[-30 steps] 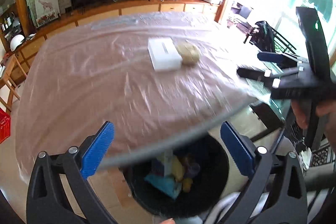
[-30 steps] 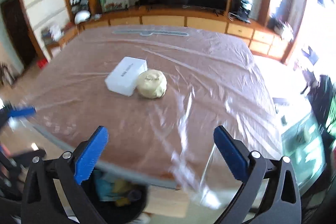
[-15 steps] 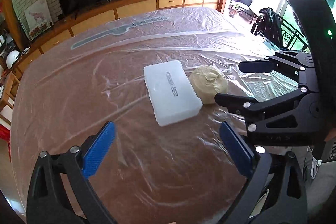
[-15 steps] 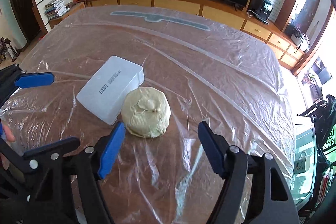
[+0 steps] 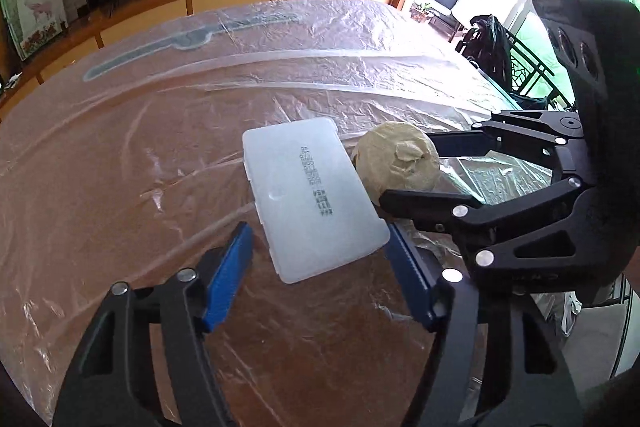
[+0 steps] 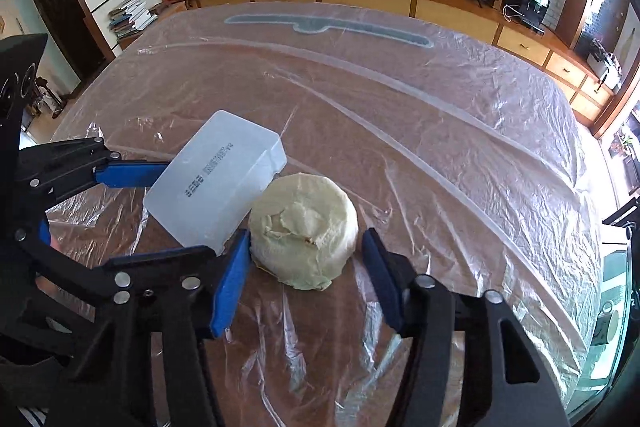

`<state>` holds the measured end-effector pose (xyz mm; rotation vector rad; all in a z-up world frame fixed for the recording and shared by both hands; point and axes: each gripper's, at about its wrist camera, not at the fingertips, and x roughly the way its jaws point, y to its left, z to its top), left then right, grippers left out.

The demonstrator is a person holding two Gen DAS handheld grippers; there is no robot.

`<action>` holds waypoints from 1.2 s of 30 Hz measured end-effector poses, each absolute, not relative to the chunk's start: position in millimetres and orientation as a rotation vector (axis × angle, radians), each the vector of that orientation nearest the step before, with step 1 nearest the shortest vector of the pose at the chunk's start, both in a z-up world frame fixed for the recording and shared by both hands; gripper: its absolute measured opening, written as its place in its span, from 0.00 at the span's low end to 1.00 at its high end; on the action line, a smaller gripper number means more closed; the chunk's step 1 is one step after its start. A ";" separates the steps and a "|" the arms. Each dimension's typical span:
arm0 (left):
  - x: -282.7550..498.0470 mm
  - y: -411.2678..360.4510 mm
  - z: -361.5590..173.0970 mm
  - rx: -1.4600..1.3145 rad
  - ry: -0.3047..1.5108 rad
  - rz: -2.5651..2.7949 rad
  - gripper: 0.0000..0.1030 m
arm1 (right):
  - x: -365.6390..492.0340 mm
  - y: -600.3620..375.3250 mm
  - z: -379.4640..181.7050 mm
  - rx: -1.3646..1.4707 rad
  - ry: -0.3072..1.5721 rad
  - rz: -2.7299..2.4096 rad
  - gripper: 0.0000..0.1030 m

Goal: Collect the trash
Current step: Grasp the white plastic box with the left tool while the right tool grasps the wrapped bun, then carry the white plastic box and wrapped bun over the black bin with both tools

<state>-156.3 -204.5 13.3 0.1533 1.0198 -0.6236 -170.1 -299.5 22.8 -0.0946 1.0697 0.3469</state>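
While both pairs of jaws are closing, each gripper has 1 piece of trash between its 2 blue pads. The left gripper [image 5: 318,269] straddles the near end of the white plastic box [image 5: 312,197], which lies flat on the plastic-covered table [image 5: 120,187]. Its left pad stands just beside the box's near left edge with a thin gap showing, so it is not yet pressing; its right pad sits right at the box's near right corner, and whether it touches there cannot be told. From the right wrist view, the left gripper's pads [image 6: 128,174] reach in from the left, 1 along the far side of the box [image 6: 216,183] and 1 along its near edge.

The right gripper [image 6: 306,275] brackets the crumpled ball of yellowish paper [image 6: 304,227], which rests on the table [image 6: 440,147] just beside the box, touching or nearly touching its right side. The left pad appears to meet the ball's lower left side, while the right pad stands a small gap off its right side, so the grip is not yet complete. In the left wrist view, the right gripper's black fingers [image 5: 460,139] lie on either side of the ball [image 5: 398,159].
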 end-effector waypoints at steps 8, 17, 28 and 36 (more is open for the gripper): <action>-159.0 -206.5 20.5 0.169 0.993 -0.603 0.60 | -171.2 -299.7 28.4 -0.070 1.046 0.334 0.49; -160.4 -196.4 35.4 0.111 0.961 -0.589 0.59 | -169.9 -313.1 43.7 0.023 1.017 0.328 0.49; -161.4 -187.6 53.3 0.077 0.918 -0.554 0.58 | -176.7 -314.9 52.5 0.059 1.002 0.321 0.49; -165.8 -184.9 28.2 0.113 0.963 -0.546 0.58 | -180.3 -311.2 44.4 0.055 1.030 0.323 0.49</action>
